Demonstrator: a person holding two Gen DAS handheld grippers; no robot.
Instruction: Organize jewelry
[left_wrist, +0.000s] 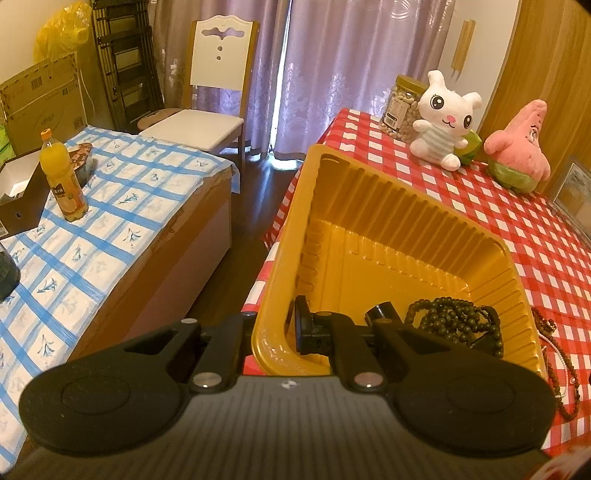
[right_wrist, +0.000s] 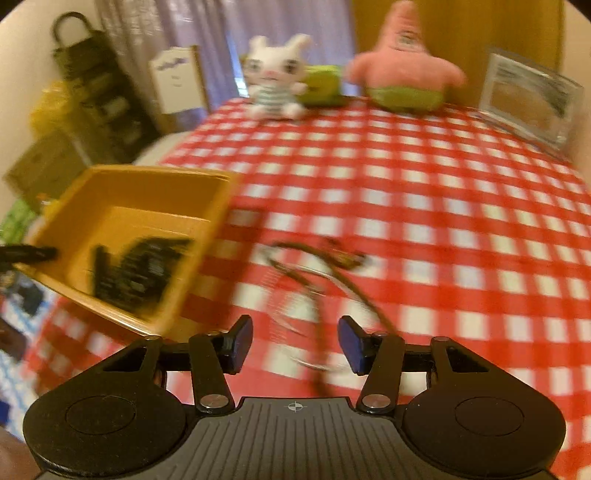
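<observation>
A yellow plastic tray (left_wrist: 388, 206) is tipped up at the left edge of the red checked table (left_wrist: 517, 229). My left gripper (left_wrist: 275, 325) is shut on its near wall, one finger inside and one outside. A dark green bead bracelet (left_wrist: 454, 317) lies in the tray's low corner. Thin bead necklaces (left_wrist: 554, 354) lie on the cloth to the tray's right. In the blurred right wrist view my right gripper (right_wrist: 295, 343) stands open just above those necklaces (right_wrist: 321, 269), pressing on nothing. The tray (right_wrist: 122, 192) and its dark beads (right_wrist: 136, 269) show at the left.
A white plush rabbit (left_wrist: 443, 118), a pink star plush (left_wrist: 521, 147) and a jar (left_wrist: 400, 107) stand at the table's far side, with a picture frame (right_wrist: 528, 96) at the right. Left of a floor gap is a blue checked table (left_wrist: 92, 221) with a juice bottle (left_wrist: 62, 177).
</observation>
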